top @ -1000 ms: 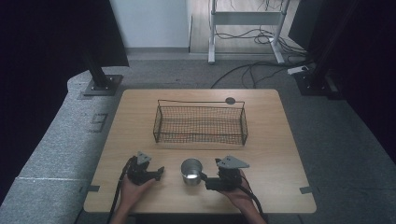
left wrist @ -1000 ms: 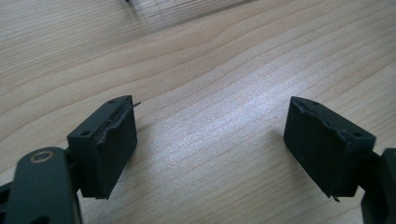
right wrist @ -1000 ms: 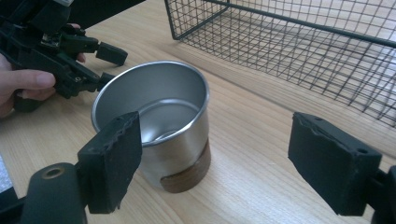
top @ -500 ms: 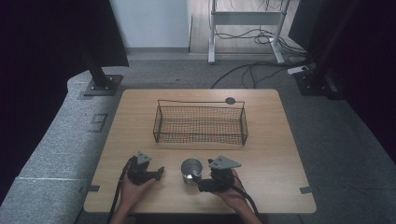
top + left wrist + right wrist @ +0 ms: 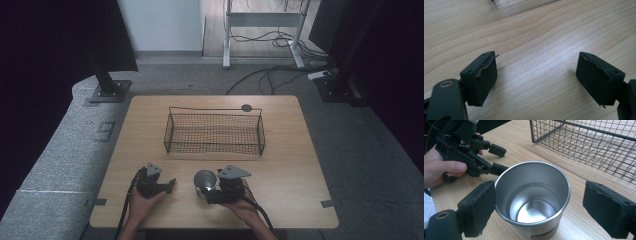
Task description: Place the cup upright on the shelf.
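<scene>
- High view: a steel cup (image 5: 204, 182) stands upright in the lower middle of the frame, on the wooden table (image 5: 295, 165). Nothing can be seen inside it. Above it, in the middle of the frame, is a wire basket (image 5: 215, 132), and nothing lies in it. The right gripper (image 5: 212, 192) is at the cup from the right side. The left gripper (image 5: 170, 186) is at lower left, near the cup but apart from it.
- High view, compared with one second ago: the right gripper has moved left and closer to the cup. The cup, the basket and the left gripper are at the same places.
- Left gripper view: the two black jaws are wide apart, and between them is only bare table wood.
- Right gripper view: the cup fills the lower centre, its inside shiny and empty. The jaws are apart, one on each side of the cup. The left one touches the rim or is just beside it; the right one stays clear. The basket is at upper right, the left gripper at upper left.
</scene>
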A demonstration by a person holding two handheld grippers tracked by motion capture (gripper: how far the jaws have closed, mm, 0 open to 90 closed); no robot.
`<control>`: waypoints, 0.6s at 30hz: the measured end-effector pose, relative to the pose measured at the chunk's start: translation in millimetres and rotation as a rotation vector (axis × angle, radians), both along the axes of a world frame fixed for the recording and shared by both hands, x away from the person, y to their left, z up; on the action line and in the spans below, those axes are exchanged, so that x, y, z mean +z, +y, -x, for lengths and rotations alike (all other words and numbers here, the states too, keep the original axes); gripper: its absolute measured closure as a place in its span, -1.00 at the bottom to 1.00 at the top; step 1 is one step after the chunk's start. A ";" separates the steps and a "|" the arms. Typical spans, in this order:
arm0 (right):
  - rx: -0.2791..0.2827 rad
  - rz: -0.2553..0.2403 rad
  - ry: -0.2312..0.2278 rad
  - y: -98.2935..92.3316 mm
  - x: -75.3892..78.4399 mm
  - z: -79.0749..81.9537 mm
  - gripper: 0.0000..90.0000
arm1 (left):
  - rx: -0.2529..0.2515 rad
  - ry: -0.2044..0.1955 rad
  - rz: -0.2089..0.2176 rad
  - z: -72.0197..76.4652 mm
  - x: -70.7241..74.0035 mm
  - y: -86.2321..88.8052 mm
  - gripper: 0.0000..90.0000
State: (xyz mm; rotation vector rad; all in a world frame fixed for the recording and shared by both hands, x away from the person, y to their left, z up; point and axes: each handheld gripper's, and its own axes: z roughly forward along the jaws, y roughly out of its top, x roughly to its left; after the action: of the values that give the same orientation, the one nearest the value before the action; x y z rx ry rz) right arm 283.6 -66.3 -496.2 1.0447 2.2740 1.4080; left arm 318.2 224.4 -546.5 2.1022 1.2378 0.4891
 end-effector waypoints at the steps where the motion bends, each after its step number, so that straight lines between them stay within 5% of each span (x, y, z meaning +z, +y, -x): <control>1: 0.003 0.000 -0.001 1.2 0.4 0.2 -0.77 | 0.000 0.001 0.000 0.0 0.1 0.0 -0.62; 18: 0.025 0.084 0.002 24.5 -17.9 -8.5 -0.77 | 0.000 0.000 0.000 0.0 0.0 0.0 -0.62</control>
State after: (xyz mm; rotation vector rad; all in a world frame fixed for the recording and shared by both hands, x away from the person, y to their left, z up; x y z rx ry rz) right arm 292.1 -41.7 -514.1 0.9951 2.3340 1.3086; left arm 318.2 224.4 -546.5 2.1021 1.2379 0.4884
